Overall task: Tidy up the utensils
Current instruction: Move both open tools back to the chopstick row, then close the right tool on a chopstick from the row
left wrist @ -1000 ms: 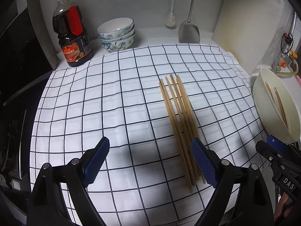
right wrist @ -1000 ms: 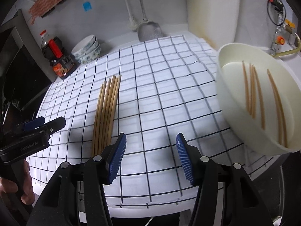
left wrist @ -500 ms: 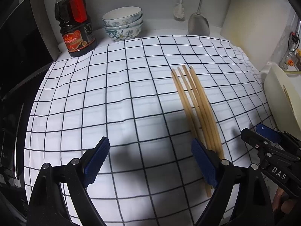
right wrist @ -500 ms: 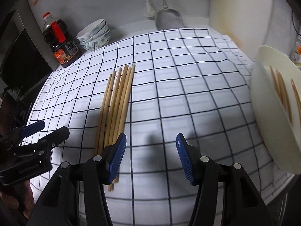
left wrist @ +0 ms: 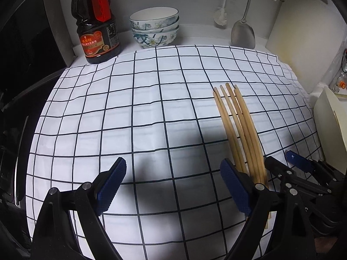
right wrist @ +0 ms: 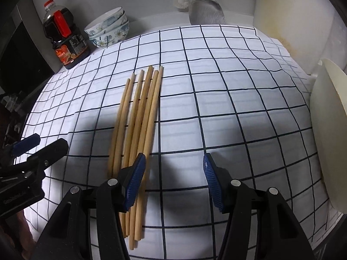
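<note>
Several wooden chopsticks (left wrist: pixel 239 127) (right wrist: pixel 138 117) lie side by side on the white checked cloth (left wrist: pixel 141 108) (right wrist: pixel 216 99). My left gripper (left wrist: pixel 173 186) hangs open over the cloth, its right finger over the chopsticks' near ends; nothing sits between its jaws. My right gripper (right wrist: pixel 172 179) is open too, its left finger (right wrist: pixel 134 182) above the near ends of the bundle, jaws holding nothing. Each gripper shows in the other's view: the right gripper (left wrist: pixel 299 173), the left gripper (right wrist: pixel 32 151). A cream bowl (right wrist: pixel 325 134) (left wrist: pixel 331 130) stands at the right edge.
At the back stand a dark oil bottle (left wrist: pixel 96 23) with a red handle, stacked patterned bowls (left wrist: pixel 155 28), a hanging metal spatula (left wrist: pixel 243 32), a brush (left wrist: pixel 221 17) and a leaning cutting board (left wrist: pixel 303 32). A dark appliance (left wrist: pixel 21 65) borders the left.
Both grippers sank and moved closer to the cloth; the right gripper swung left from the bowl towards the chopsticks. The bowl slid to the frame edge. Jaw widths are unchanged.
</note>
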